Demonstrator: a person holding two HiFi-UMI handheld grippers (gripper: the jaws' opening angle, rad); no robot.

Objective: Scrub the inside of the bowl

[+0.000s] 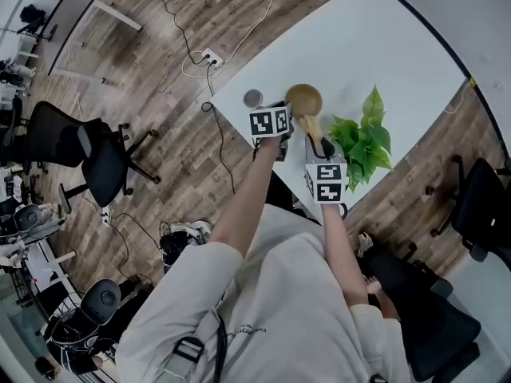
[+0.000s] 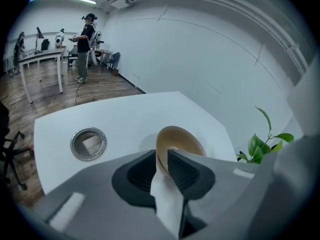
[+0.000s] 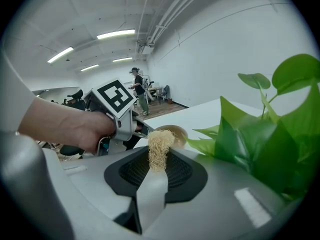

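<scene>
Left gripper view: the left gripper (image 2: 161,160) pinches the near rim of the tan bowl (image 2: 182,138), its jaws almost together on it, the bowl near a metal-ringed hole (image 2: 88,143) in the white table (image 2: 125,116). The right gripper (image 3: 159,160) is clamped on a fibrous scrubber (image 3: 161,140) just short of the bowl, with a leafy plant (image 3: 270,134) alongside.

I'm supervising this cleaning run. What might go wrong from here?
The left gripper pinches the bowl only by its rim, so hard scrubbing might twist it loose. The right gripper holds the scrubber by one end; it may pull out. Leaves of the plant crowd that gripper and might get knocked.
</scene>
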